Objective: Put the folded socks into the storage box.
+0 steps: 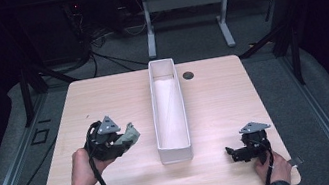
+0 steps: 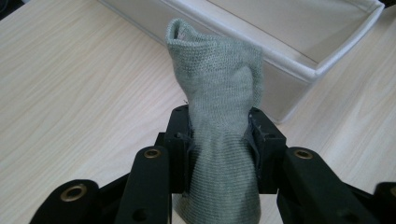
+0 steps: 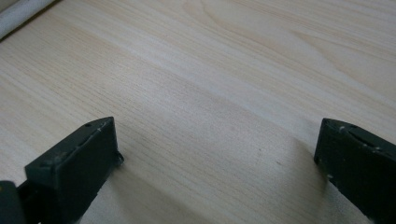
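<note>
sock (image 2: 219, 116): 1, sticking up btwn left claw (image 2: 219, 140) jaws, pinching it
right claw (image 3: 215, 154): gaping wide, holding nothing
bin (image 1: 169, 109): 1, on worktop (image 1: 102, 98)

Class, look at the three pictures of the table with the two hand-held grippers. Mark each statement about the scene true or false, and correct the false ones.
1. The left gripper is clamped on a grey-green knitted cloth. True.
2. The right gripper holds a cloth too. False: its jaws stand wide apart with bare table between them.
3. The long white bin lies between the two grippers in the high view. True.
4. The cloth already lies inside the bin. False: it is in the left gripper, outside the bin's wall.
5. The bin looks empty. True, as far as its inside shows.
</note>
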